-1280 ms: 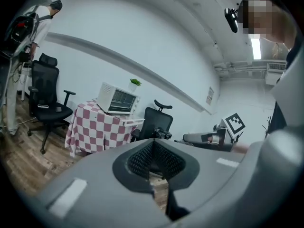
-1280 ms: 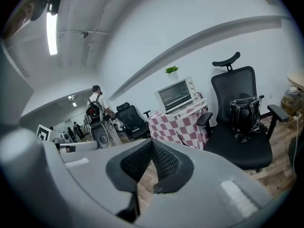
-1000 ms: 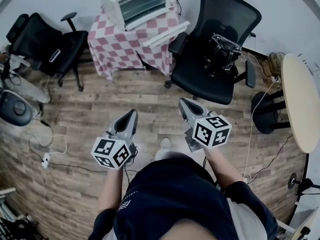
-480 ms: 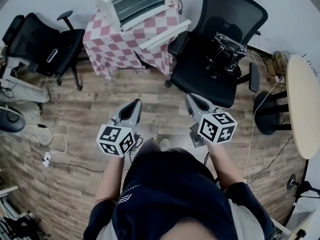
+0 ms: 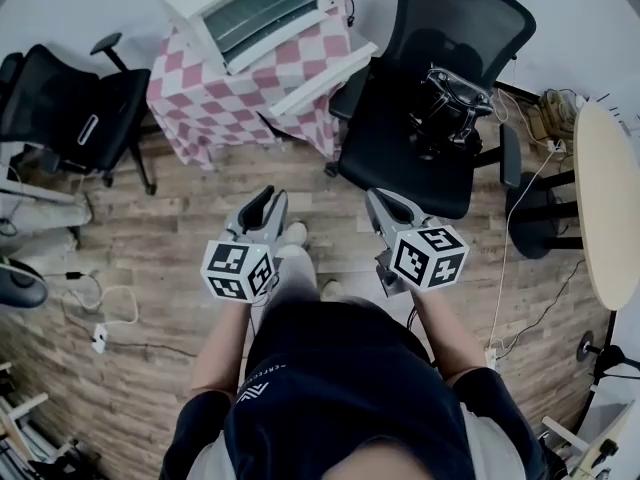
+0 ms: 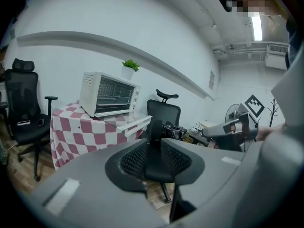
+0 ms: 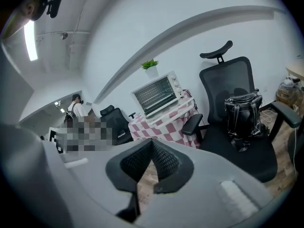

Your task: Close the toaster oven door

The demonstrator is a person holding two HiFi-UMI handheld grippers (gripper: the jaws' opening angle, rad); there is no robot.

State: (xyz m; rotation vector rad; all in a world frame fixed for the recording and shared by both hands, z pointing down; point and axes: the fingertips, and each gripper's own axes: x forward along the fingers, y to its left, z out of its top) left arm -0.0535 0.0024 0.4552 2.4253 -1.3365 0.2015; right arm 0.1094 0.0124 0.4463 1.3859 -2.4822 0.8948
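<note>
A white toaster oven stands on a table under a red-and-white checked cloth, at the far side of the room. Its door is folded down and sticks out past the table's front edge. The left gripper view shows the toaster oven and its door well ahead. My left gripper hangs over the wooden floor, far short of the table; its jaws are opening with nothing between them. My right gripper is level with it, shut and empty.
A black office chair carrying a black bag stands right of the table. Another black chair is at the left. A round light table stands at the right edge. Cables trail over the floor.
The person has stepped forward, so the table and chairs sit closer and further left in the head view. The left jaws have parted; both grippers stay held out in front.
</note>
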